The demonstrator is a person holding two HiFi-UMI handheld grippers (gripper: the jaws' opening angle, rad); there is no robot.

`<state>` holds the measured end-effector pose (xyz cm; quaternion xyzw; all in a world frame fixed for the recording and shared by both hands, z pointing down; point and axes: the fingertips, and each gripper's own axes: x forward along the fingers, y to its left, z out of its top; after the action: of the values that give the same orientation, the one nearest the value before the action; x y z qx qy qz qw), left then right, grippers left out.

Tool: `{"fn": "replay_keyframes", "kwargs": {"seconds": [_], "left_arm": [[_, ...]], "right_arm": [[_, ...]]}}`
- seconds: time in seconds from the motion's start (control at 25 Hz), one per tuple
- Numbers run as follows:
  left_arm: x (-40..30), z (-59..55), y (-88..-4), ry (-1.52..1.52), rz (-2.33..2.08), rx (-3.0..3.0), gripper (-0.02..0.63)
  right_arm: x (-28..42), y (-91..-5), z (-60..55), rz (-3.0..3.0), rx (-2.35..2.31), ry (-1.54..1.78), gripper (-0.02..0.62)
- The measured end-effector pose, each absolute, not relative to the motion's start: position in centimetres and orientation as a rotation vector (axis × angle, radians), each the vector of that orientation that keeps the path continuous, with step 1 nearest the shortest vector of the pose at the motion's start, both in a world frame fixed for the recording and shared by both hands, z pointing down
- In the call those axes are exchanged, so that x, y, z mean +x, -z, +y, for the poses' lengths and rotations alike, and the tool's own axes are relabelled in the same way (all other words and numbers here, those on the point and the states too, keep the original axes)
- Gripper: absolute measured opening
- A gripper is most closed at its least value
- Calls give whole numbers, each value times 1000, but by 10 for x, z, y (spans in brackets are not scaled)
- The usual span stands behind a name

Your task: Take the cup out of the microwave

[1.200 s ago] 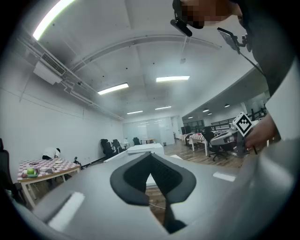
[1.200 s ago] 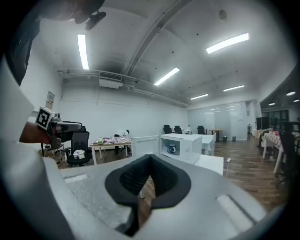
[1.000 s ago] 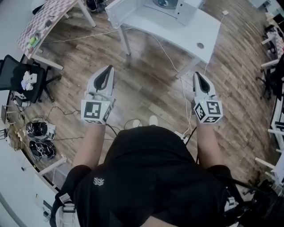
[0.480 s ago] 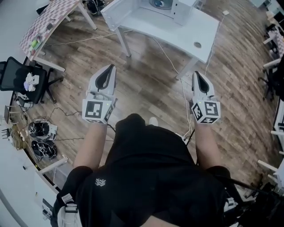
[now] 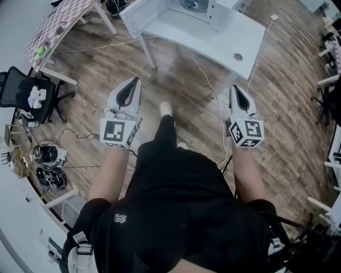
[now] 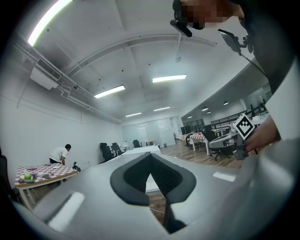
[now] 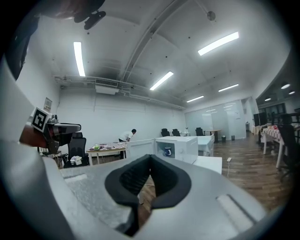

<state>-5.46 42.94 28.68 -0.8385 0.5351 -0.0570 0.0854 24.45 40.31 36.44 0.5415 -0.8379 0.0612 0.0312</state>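
A white microwave (image 7: 180,146) stands on a white table (image 5: 213,37) ahead of me, its door (image 7: 140,149) swung open to the left. Inside it sits a dark blue cup (image 7: 168,151); in the head view only the cup's top (image 5: 192,4) shows at the upper edge. Both grippers are held level over the wooden floor, well short of the table. My left gripper (image 5: 133,81) (image 6: 150,156) is shut and holds nothing. The right gripper (image 5: 234,88) (image 7: 150,157) is shut too, empty, and points toward the microwave.
A cable (image 5: 221,114) runs across the floor from the table. A checked-cloth table (image 5: 56,24) and a black chair (image 5: 24,93) stand at the left, with gear (image 5: 48,160) by the wall. Office chairs line the right side. A person (image 7: 127,136) bends over the far table.
I have stepped toward the white table, one foot now swung forward between the grippers. Both grippers moved forward with me and stayed shut.
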Motion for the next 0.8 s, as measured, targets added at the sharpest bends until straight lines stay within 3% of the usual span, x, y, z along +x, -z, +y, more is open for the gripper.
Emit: {"fn": "replay_keyframes", "kwargs": {"seconds": [0.8], "left_arm": [[-90,220,-311,117,1532,-2602,4]], "right_arm": [[189,-370,218,-2534,1673,-189,0]]}}
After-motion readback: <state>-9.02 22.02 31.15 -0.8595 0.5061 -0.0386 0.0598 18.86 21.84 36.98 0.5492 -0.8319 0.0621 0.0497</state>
